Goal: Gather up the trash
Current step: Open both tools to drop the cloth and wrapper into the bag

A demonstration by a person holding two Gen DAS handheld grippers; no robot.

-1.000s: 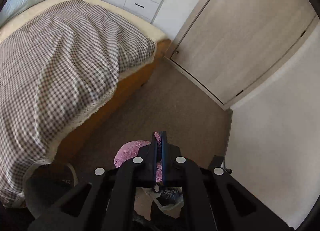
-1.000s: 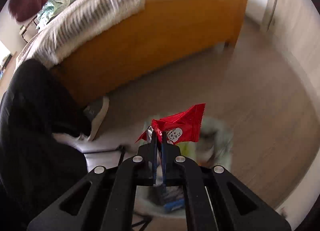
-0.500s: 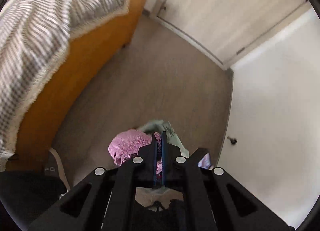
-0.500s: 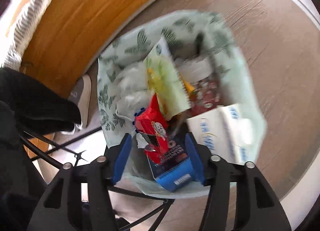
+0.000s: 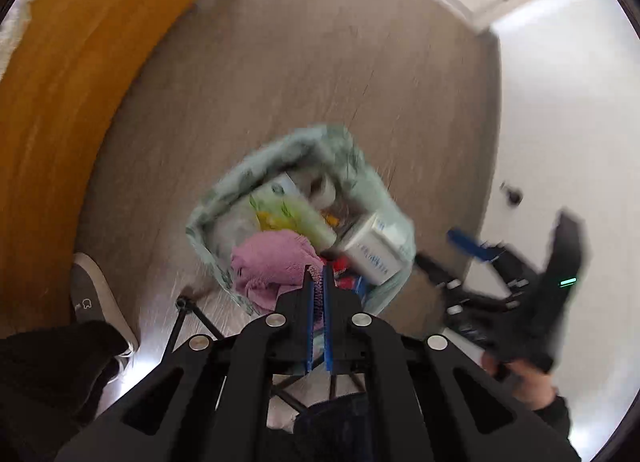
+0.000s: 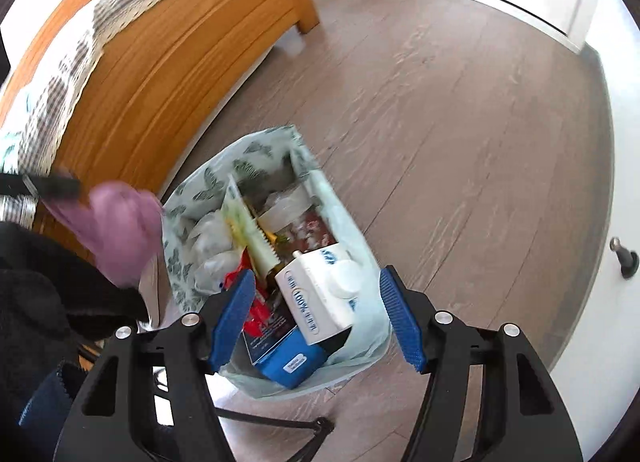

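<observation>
So we're right over the pale green leaf-print trash bag (image 6: 352, 346) on the wood-look floor (image 6: 460, 110), and it's standing open mouth-up, probably so stuff can just be dropped straight in. The left gripper (image 5: 317, 276) is clamped tight on a corner of a crumpled pink fuzzy cloth (image 5: 272, 258), and the rest of the cloth hangs just ahead of its tips, over the near edge of the bag. Looks to us like that's the next thing going in, held by a pinch so it drops clean once we let go.

The right gripper (image 6: 316, 308) has its blue ribbed pads (image 6: 236, 310) spread wide with nothing between them, just hovering above the bag. Directly under it sit a white milk carton with blue print (image 6: 320, 298), a red snack wrapper (image 6: 256, 314) and a blue box (image 6: 292, 362); a light green packet (image 6: 250, 230) and clear crumpled plastic (image 6: 216, 238) lie further ahead. The orange wooden bed frame (image 6: 168, 62) is off to the left
</observation>
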